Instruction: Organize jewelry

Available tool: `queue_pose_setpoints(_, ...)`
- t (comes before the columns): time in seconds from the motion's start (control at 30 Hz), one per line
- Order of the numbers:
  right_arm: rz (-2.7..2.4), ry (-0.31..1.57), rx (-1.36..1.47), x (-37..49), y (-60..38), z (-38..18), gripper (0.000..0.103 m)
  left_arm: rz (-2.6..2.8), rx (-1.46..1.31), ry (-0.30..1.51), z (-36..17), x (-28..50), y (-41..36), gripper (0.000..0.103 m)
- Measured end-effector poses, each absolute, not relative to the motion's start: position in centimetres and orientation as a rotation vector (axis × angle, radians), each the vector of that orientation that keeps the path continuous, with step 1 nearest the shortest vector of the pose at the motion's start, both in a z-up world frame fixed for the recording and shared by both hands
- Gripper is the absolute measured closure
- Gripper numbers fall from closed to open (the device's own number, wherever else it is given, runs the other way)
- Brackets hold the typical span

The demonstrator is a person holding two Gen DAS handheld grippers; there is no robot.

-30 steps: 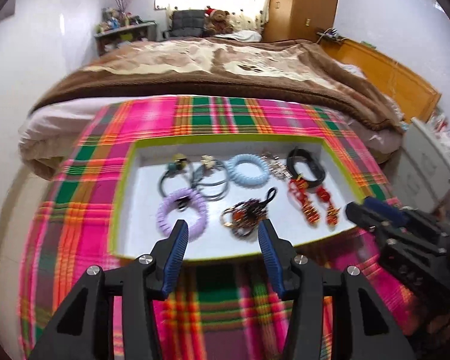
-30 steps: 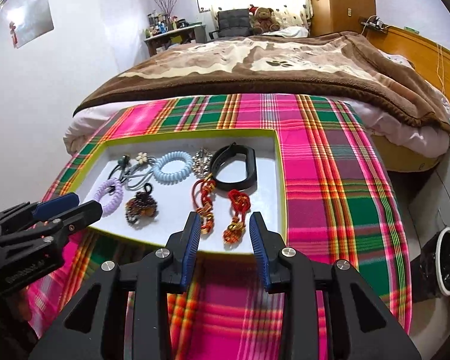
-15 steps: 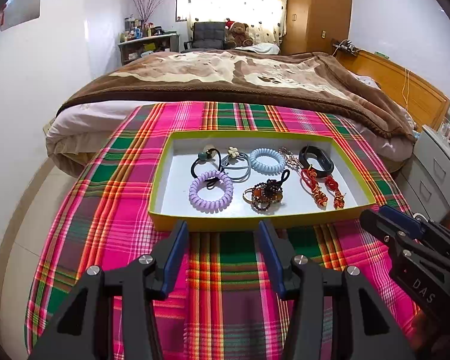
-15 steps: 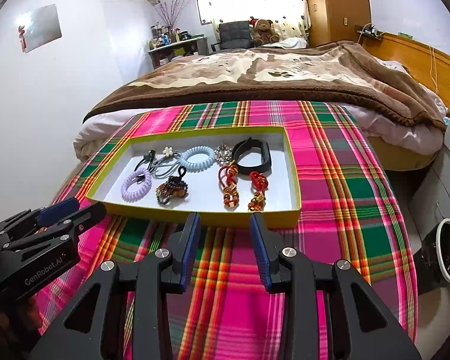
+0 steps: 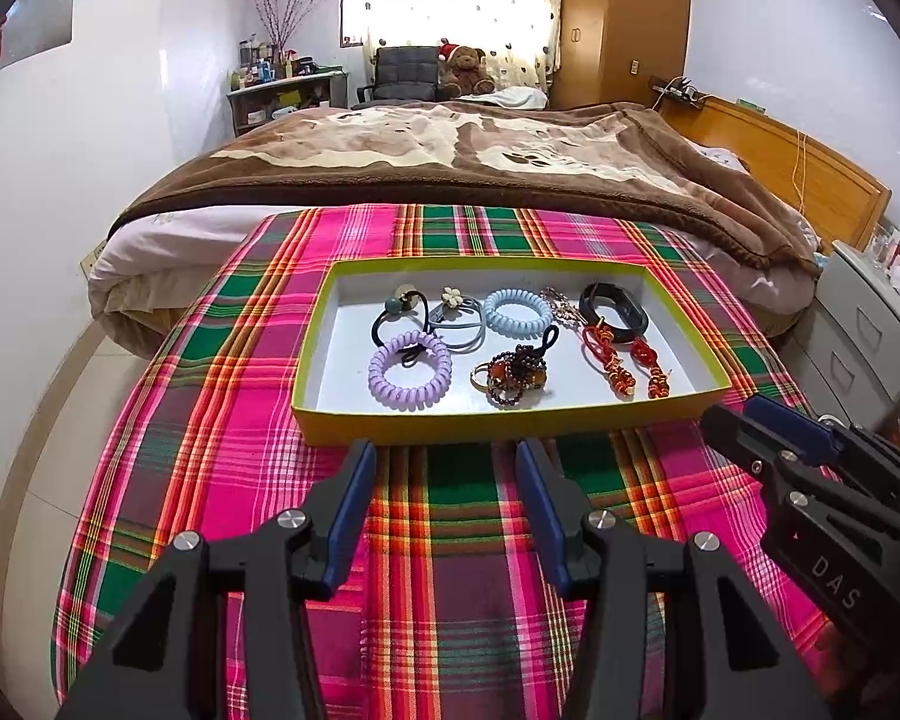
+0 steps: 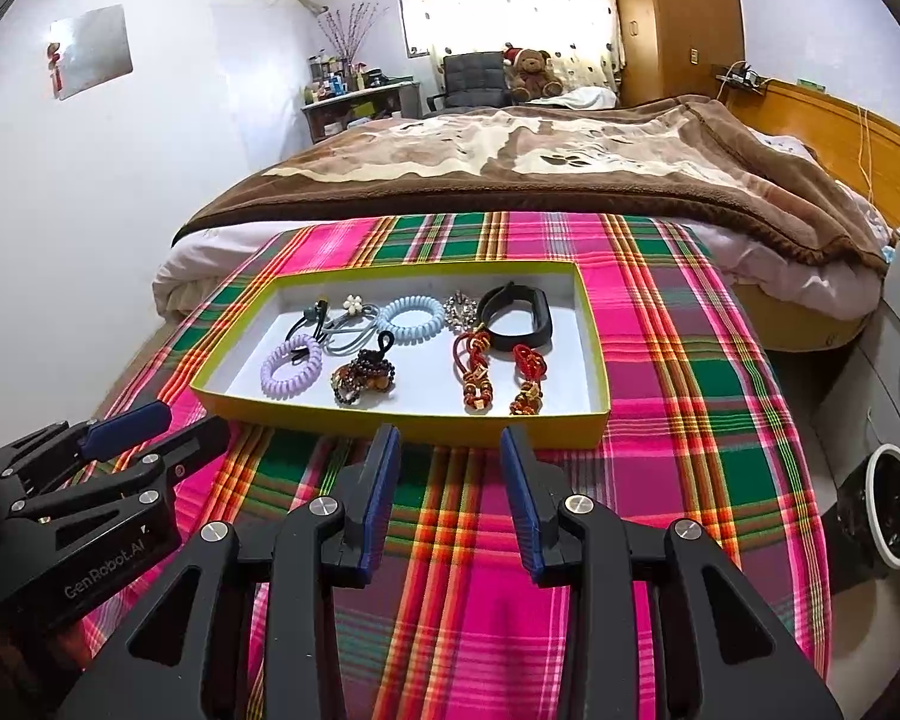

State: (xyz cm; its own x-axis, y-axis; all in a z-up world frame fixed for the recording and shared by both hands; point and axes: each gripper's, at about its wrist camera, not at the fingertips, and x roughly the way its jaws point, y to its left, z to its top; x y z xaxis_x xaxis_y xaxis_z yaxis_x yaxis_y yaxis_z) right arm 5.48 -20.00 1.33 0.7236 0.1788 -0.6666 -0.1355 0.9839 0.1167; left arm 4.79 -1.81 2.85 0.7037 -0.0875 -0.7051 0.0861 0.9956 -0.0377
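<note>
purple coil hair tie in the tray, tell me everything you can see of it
The purple coil hair tie is a glossy lilac spiral ring, plastic-looking, lying flat on the white floor of the yellow-walled tray, near its front left corner. A black hair elastic overlaps its far edge. No gripper touches it.

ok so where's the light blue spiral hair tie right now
In the left wrist view, the light blue spiral hair tie lies toward the back of the yellow-rimmed tray, between the grey flower hair tie and the black band.

Left claw (image 5: 444,456) gapes empty over plaid cloth (image 5: 210,420); jewelry tray (image 5: 342,420) beyond — untouched.
</note>
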Motion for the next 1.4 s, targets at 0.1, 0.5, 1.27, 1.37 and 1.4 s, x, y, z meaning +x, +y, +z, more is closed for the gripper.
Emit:
queue_pose_setpoints(0.1, 0.18, 0.742, 0.063, 5.36, -19.9, 1.34, 0.067, -0.103, -0.007, 0.781, 2.8, 4.74, -1.65, 0.053)
queue_pose_setpoints(0.5, 0.185, 0.743, 0.057, 5.31, -19.61, 1.29, 0.067, -0.106, -0.02, 0.797, 2.67, 4.71, -1.59, 0.053)
queue_pose_setpoints(1.27, 0.182, 0.737, 0.06, 5.03, -19.64, 1.36, 0.067, -0.128, -0.034, 0.799, 2.84, 4.39, -1.6, 0.053)
queue_pose_setpoints(1.37, 0.18, 0.738, 0.06, 4.93, -19.64, 1.39, 0.067, -0.134, -0.035, 0.796, 2.91, 4.29, -1.72, 0.053)
queue_pose_setpoints(1.4, 0.179, 0.738, 0.059, 4.94, -19.64, 1.42, 0.067, -0.133, -0.034, 0.795, 2.9, 4.31, -1.74, 0.053)
